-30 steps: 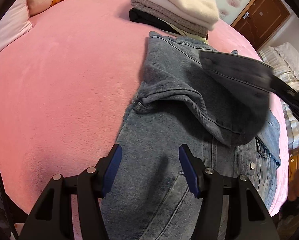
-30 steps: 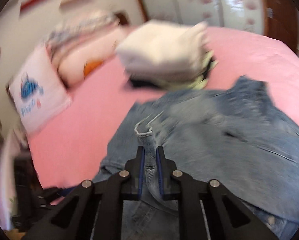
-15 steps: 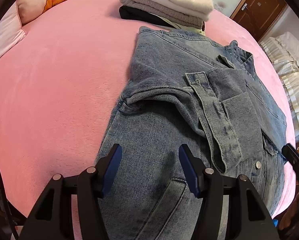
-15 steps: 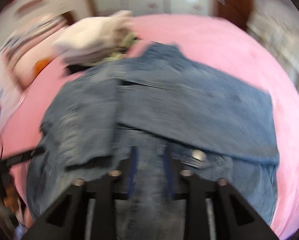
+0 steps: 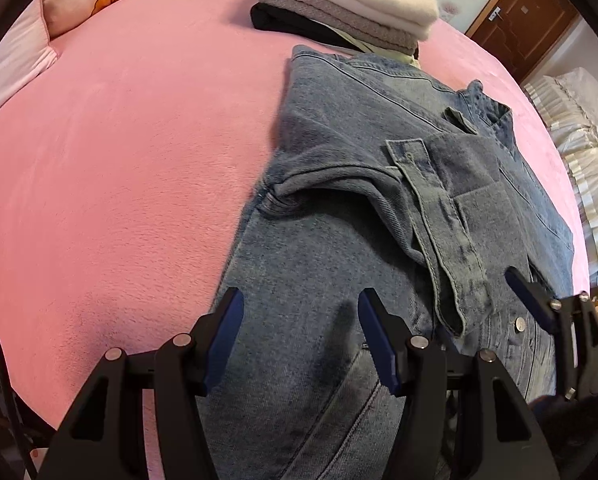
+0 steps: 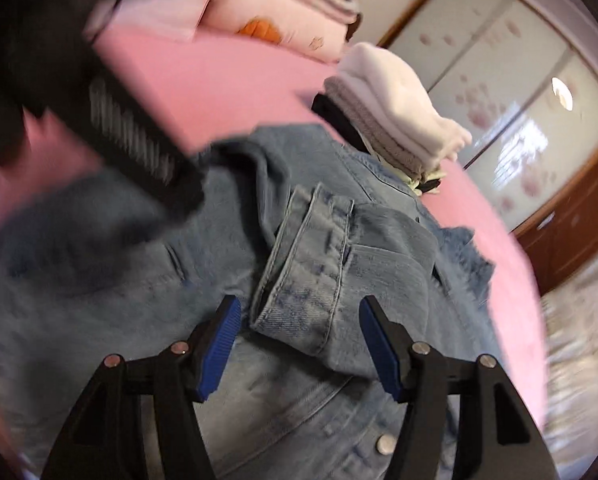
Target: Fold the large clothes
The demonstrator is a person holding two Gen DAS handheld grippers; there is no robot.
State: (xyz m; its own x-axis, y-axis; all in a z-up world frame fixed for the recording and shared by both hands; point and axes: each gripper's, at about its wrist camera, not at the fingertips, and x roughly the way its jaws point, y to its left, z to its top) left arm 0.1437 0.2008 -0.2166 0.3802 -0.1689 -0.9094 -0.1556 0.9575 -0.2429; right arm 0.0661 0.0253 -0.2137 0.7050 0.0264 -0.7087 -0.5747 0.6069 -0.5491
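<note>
Now hovering, both wide open and empty: left gripper (image 5: 301, 334) and right gripper (image 6: 299, 338) over denim jacket (image 5: 339, 240), sleeve (image 6: 311, 264) laid inward for folding.

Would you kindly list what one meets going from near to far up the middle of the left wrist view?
Left gripper → denim jacket → folded sleeve cuff → stack of folded clothes on the pink bedspread.
</note>
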